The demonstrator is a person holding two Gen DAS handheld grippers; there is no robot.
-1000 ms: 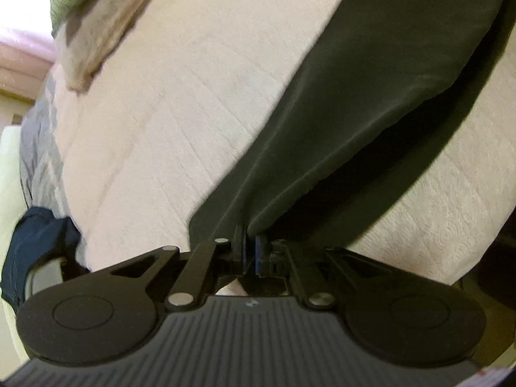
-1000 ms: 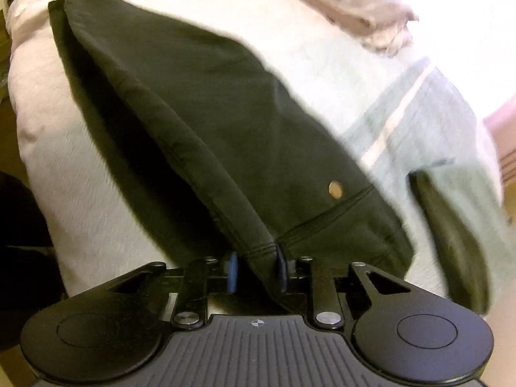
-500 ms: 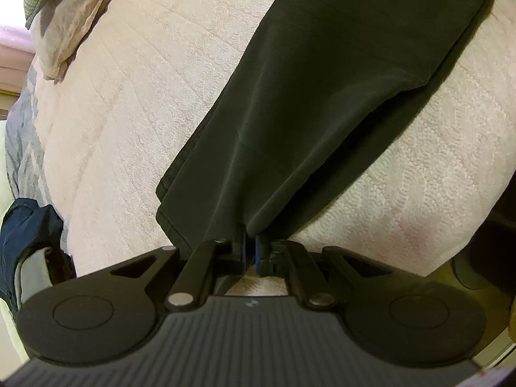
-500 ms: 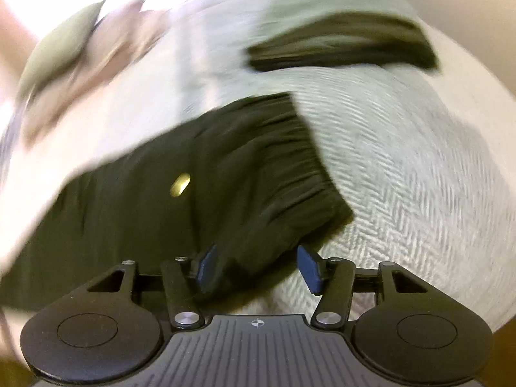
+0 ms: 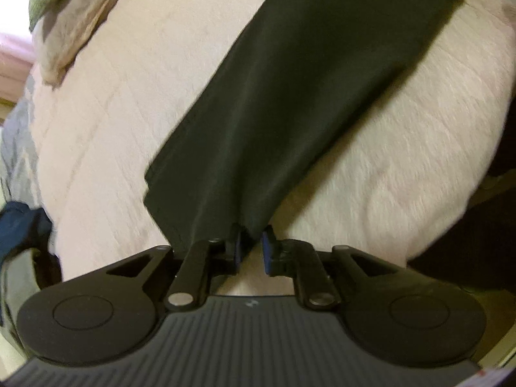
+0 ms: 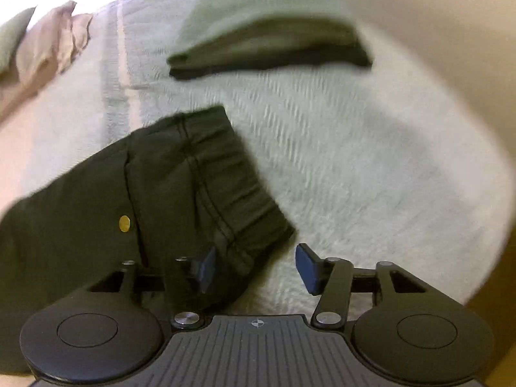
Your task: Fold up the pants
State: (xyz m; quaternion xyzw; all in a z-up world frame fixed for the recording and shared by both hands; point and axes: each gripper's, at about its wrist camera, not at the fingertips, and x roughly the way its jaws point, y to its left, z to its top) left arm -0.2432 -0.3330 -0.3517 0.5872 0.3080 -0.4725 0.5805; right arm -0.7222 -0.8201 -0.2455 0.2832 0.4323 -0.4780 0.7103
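The left gripper (image 5: 251, 251) has its blue-padded jaws just opening, a narrow gap between them; the hem corner of the dark pants (image 5: 290, 113) sits in that gap, the pads no longer pinching it. The smooth, matte leg runs away from the jaws in a long flat band across the bed (image 5: 129, 129), whose cream quilt is stitched in soft ridges.

The right gripper (image 6: 256, 266) stands moderately wide, holding nothing. The gathered, ribbed waistband lies on the bed beside its left pad, a small brass button (image 6: 124, 223) nearby. Beyond the pants rests a folded dark garment (image 6: 267, 54).
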